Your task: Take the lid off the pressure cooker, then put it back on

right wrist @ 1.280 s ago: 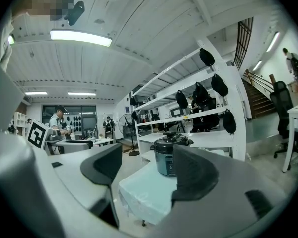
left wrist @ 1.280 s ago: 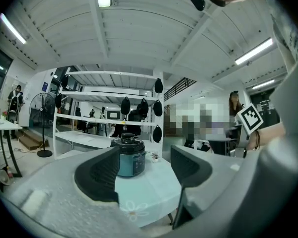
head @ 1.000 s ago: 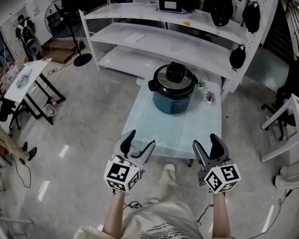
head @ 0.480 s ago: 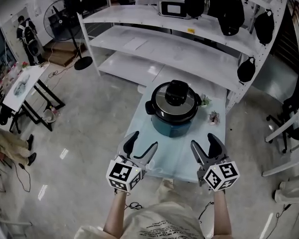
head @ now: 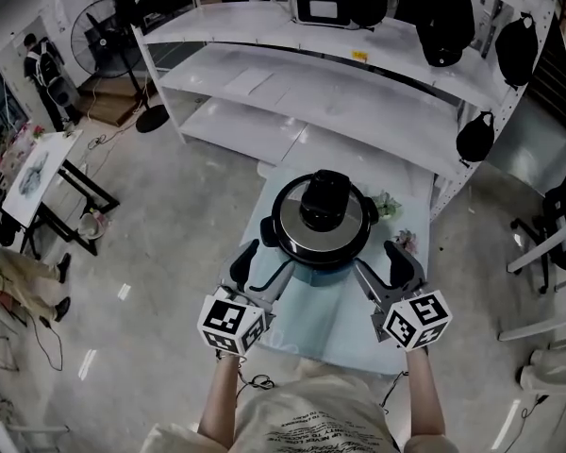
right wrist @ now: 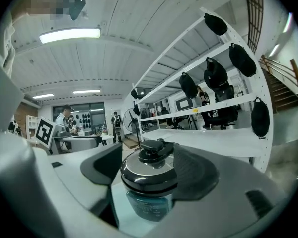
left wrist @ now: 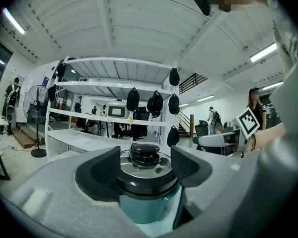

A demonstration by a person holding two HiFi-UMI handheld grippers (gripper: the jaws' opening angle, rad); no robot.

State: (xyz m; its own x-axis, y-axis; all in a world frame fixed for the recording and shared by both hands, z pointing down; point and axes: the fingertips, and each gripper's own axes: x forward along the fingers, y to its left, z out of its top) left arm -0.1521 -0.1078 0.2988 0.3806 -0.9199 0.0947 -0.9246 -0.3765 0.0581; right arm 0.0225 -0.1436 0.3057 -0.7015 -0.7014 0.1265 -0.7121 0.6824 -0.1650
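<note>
Nothing is done yet, by my reading: the lid sits shut on the cooker, on the far half of the table. The left gripper and right gripper hover at its near side, jaws apart, empty. The lid is round brushed metal with a glossy black rim and a chunky black knob. The body is teal.
</note>
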